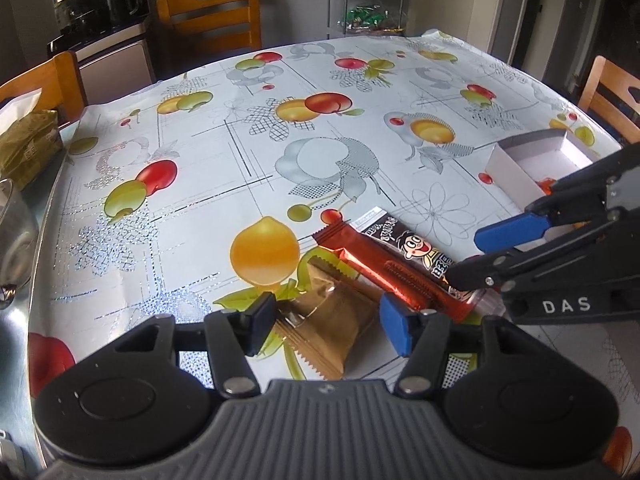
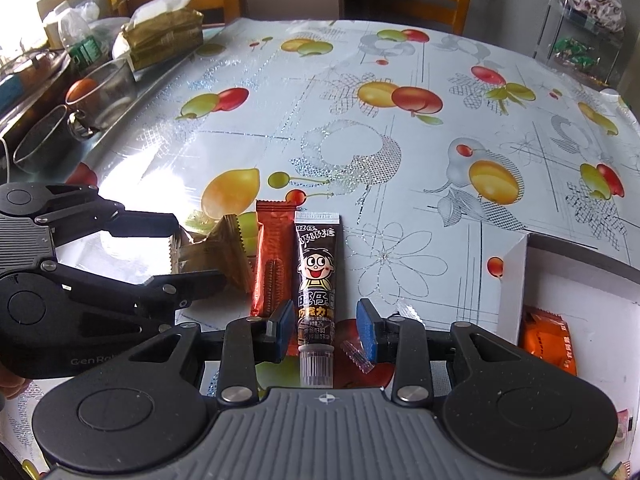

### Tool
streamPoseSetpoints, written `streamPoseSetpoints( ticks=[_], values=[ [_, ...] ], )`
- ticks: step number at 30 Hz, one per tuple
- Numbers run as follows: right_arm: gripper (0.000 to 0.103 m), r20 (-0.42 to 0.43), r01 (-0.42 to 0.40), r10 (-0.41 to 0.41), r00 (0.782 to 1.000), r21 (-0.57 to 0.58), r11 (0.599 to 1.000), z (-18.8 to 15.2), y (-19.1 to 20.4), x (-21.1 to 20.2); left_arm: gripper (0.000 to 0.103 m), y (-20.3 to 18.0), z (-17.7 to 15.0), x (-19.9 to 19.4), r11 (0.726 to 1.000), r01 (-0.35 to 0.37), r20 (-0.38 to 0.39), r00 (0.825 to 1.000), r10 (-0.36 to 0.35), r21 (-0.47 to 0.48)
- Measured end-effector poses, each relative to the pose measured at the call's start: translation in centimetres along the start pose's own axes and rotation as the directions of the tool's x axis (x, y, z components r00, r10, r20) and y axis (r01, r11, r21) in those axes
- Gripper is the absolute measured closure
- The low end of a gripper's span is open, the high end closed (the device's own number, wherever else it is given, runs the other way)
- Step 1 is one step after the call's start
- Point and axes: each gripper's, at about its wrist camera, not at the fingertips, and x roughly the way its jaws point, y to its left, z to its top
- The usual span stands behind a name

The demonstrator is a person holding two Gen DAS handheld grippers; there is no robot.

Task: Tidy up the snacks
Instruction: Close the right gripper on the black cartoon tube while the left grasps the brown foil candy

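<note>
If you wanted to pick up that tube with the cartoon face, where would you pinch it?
Pinch the cartoon tube across its flat body just above the clear cap, coming from the cap end. It lies flat and lengthwise between the open fingers of the right gripper, its narrow width fitting between them. The red bar lies close alongside.

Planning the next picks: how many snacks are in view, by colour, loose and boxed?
Gold-brown packet: 1
Red wrapped bar: 1
Dark cartoon tube: 1
Orange packet inside the white box: 1
Total: 4, with 3 loose on the tablecloth.
</note>
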Motion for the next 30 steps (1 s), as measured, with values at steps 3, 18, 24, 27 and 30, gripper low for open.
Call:
streamPoseSetpoints(
  ticks=[3,18,24,27,30],
  values=[
    [0.067,-0.011,0.005,-0.005,1.000,-0.001,1.000,0.2,-0.1,0.5,0.045,-0.1,0.2,0.4,1.000,0.009,-0.005,1.000,-0.009,0.020],
    [0.068,-0.039,-0.001,-0.001,0.999,-0.039,0.999,1.0,0.4,2.0,0.040,-0.1,0.5,2.1,0.996,-0.001,-0.046,0.999,0.005,0.094],
    [0.068,-0.050,-0.008,0.006,0.999,-0.045,0.999,1.3,0.5,2.6,0.040,0.2,0.3,2.6,0.998,0.005,-0.070,0.998,0.000,0.063],
    [0.068,-0.054,-0.010,0.007,0.999,-0.048,0.999,1.4,0.5,2.8,0.039,0.3,0.1,2.7,0.999,0.010,-0.073,0.997,-0.007,0.045],
    [0.068,-0.051,-0.008,0.005,0.999,-0.057,0.998,1.4,0.6,3.0,0.039,0.4,0.0,2.7,1.000,0.010,-0.073,0.997,-0.008,0.026]
  ],
)
